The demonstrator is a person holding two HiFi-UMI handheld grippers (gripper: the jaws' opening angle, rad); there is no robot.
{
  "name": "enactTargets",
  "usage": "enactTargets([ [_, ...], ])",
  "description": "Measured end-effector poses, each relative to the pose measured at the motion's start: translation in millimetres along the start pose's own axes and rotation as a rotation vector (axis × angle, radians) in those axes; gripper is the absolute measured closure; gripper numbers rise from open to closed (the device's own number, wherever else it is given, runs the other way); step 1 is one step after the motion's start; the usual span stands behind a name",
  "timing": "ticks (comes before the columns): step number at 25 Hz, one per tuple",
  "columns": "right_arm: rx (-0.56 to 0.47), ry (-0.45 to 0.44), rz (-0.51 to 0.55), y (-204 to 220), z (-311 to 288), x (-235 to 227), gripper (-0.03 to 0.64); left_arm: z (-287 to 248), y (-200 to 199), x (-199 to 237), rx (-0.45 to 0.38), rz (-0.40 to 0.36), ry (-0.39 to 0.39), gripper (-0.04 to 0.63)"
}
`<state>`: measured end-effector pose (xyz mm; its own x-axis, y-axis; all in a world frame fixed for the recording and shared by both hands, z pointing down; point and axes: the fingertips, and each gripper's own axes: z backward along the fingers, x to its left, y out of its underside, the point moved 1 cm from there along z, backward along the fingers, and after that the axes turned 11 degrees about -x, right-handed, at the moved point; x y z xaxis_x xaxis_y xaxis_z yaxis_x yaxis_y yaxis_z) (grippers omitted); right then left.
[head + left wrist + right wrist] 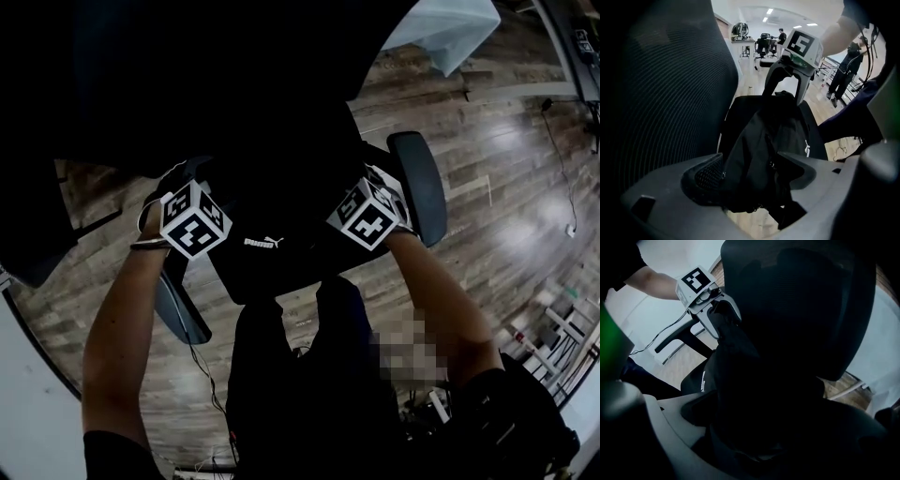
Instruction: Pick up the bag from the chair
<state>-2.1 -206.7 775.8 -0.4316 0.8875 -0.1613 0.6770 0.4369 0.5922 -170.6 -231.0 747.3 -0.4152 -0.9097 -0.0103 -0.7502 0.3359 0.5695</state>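
Wood-plank flooring (487, 141) lay beneath the black mesh office chair (670, 93), where the left gripper (751, 163) and right gripper (785, 90), jaws spread wide, straddled the black fabric bag (272, 255).

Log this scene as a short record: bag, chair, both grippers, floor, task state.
bag: black, with a white logo, lying on the chair seat
chair: black office chair with an armrest on each side
left gripper: jaws apart, bag fabric between them, not clamped
right gripper: at the bag's other end, jaws wide apart, bag between them
floor: wood planks
task state: both grippers at the bag, bag not yet lifted
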Motion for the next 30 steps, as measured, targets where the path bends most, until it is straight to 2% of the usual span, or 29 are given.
enactTargets([
  [4, 0.034, -0.021, -0.024, 17.3, -17.6, -3.2, 0.153, -11.9, 11.5, -4.3, 0.032, -0.009, 0.072, 0.176],
  [7, 0.071, -0.034, 0.003, 33.5, -29.9, -4.8, 0.153, -21.6, 18.3, -2.3, 0.073, -0.083, 0.049, 0.169],
  [9, 0.101, -0.038, 0.043, 44.4, -37.9, -6.3, 0.153, -28.1, 22.5, 0.2, 0.100, -0.096, 0.043, 0.169],
  [14, 0.108, -0.062, 0.076, 54.5, -50.5, -7.7, 0.155, -43.7, 32.2, 2.9, 0.149, -0.101, 0.067, 0.170],
  [21, 0.130, -0.053, 0.123, 57.1, -59.0, 0.2, 0.160, -46.2, 49.2, -4.2, 0.165, -0.051, 0.076, 0.172],
  [26, 0.133, -0.034, 0.139, 61.5, -58.7, -2.7, 0.231, -51.2, 52.1, -6.0, 0.179, -0.044, 0.064, 0.187],
  [30, 0.129, -0.006, 0.154, 60.8, -59.6, -1.0, 0.277, -49.6, 56.2, -7.7, 0.176, -0.045, 0.029, 0.229],
])
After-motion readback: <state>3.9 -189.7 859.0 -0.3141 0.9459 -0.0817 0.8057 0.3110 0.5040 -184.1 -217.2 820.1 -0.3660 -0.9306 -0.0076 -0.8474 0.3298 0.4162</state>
